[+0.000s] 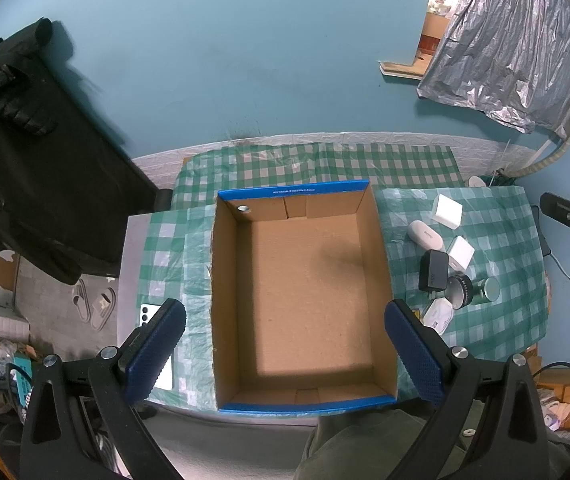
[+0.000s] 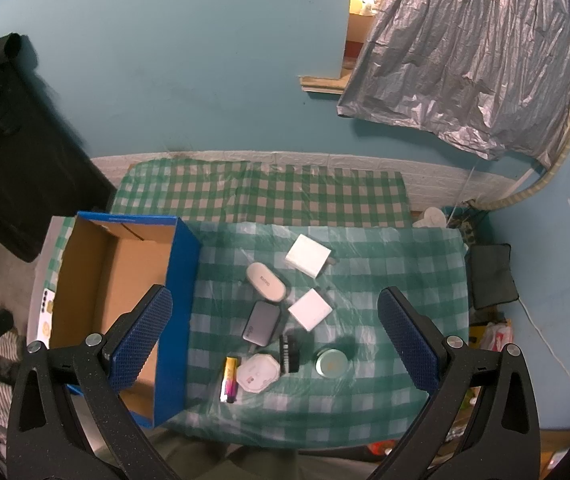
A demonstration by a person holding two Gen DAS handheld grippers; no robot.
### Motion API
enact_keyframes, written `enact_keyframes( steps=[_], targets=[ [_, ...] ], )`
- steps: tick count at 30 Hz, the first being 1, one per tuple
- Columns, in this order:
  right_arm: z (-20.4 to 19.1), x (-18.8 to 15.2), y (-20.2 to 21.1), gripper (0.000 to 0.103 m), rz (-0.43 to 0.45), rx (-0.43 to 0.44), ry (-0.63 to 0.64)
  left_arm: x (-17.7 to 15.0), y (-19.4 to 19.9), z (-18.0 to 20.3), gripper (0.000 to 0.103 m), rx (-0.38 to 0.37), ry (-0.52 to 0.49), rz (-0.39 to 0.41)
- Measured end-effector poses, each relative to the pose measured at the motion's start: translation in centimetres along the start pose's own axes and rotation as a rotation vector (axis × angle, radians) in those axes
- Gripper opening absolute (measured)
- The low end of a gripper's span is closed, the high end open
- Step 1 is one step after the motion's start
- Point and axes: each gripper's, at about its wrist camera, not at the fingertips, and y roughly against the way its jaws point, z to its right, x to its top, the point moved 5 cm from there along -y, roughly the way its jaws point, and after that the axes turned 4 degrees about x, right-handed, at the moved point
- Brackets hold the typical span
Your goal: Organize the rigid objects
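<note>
Overhead, both grippers hang wide open above a checked table, holding nothing.

Below the left gripper (image 1: pixel 285 354) sits an open cardboard box (image 1: pixel 305 292) with blue edges, its brown floor bare. The right gripper (image 2: pixel 275 338) hovers over a cluster of small items lying on the green checked cloth (image 2: pixel 385 264) just right of the box: two white square boxes (image 2: pixel 308 256), a white oval case (image 2: pixel 266 281), a dark grey charger (image 2: pixel 261 323), a black lens-like cylinder (image 2: pixel 289 353), a round tin (image 2: pixel 331 362), a white octagonal plug (image 2: pixel 258 372) and a colourful lighter (image 2: pixel 230 378).
</note>
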Motion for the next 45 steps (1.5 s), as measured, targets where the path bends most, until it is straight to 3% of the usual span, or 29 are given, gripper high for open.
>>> enact_keyframes(
  steps=[12,19,34,45],
  targets=[
    [-0.1,-0.3,-0.2,0.102,-0.004,-0.001,0.0,-0.4,0.1,-0.4,0.101,0.004,0.003,-0.008],
    [0.6,-1.2,-0.9,0.102,-0.024,-0.001,0.004,-0.8,-1.8,-2.1,0.101,-0.007,0.022,-0.046],
    [6.6,-2.7,-7.0,0.102,-0.15,-0.018,-0.083,-4.0,-7.9,-7.7,0.101,0.042,0.081,-0.153],
    [9.2,-6.0,-12.0,0.102,-0.239,-0.041,-0.134,-7.3,-12.5,-9.3,0.101,0.034,0.083,-0.265]
  ],
)
